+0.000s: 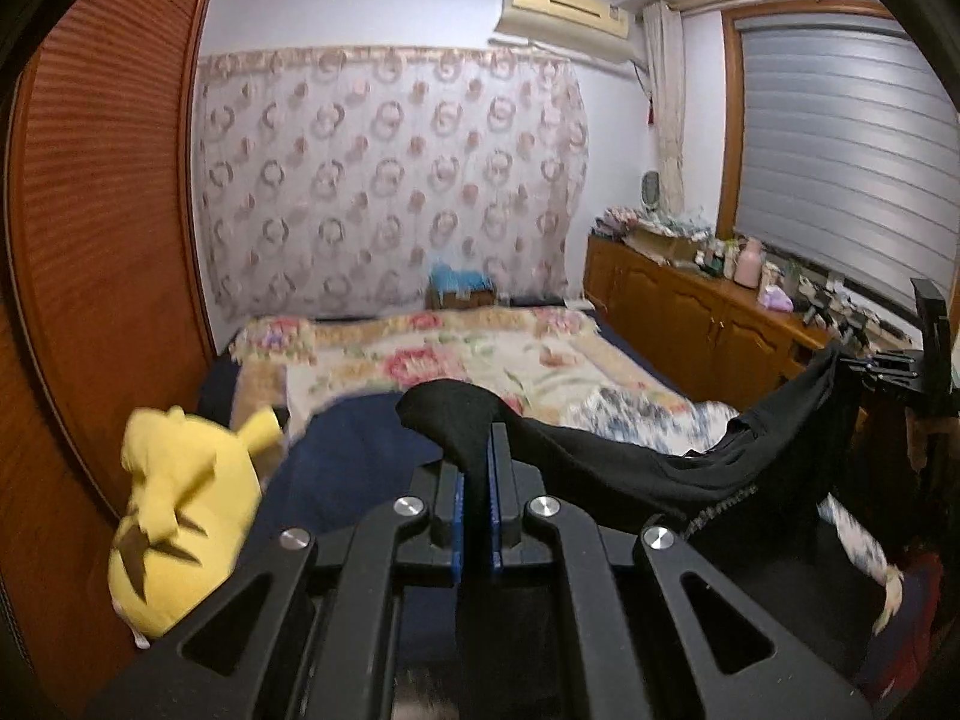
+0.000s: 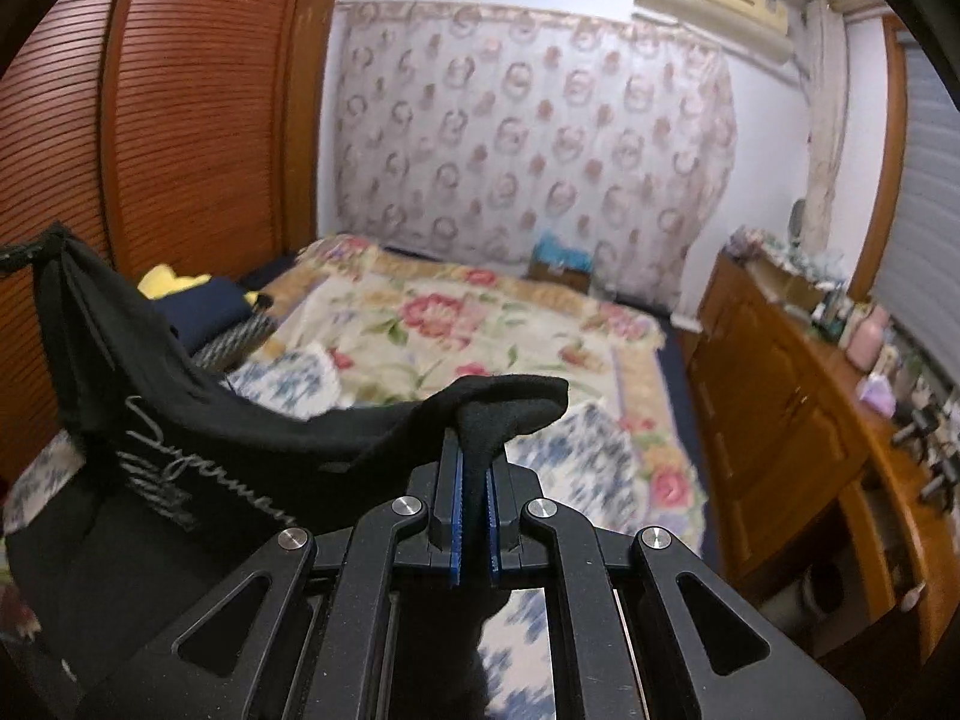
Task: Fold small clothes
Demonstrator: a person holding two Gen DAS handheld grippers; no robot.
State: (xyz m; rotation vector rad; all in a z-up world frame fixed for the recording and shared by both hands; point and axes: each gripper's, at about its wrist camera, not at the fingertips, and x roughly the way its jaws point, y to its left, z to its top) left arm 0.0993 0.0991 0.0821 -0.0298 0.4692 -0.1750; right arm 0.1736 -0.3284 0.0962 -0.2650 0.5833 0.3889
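A small black garment (image 1: 630, 468) with white script lettering hangs stretched between my two grippers, above the bed. My left gripper (image 1: 478, 450) is shut on one corner of it; the cloth bunches over the fingertips. The cloth runs right to my right gripper (image 1: 882, 363), seen at the far right edge. In the right wrist view my right gripper (image 2: 477, 450) is shut on another corner of the black garment (image 2: 198, 450), which sags to the left and rises to the left gripper at the far left edge.
A bed with a floral blanket (image 1: 456, 360) lies below. A yellow plush toy (image 1: 174, 516) and a dark blue cloth (image 1: 360, 462) lie at its left. A wooden wardrobe (image 1: 102, 210) stands left; a cluttered wooden cabinet (image 1: 708, 312) stands right under the window.
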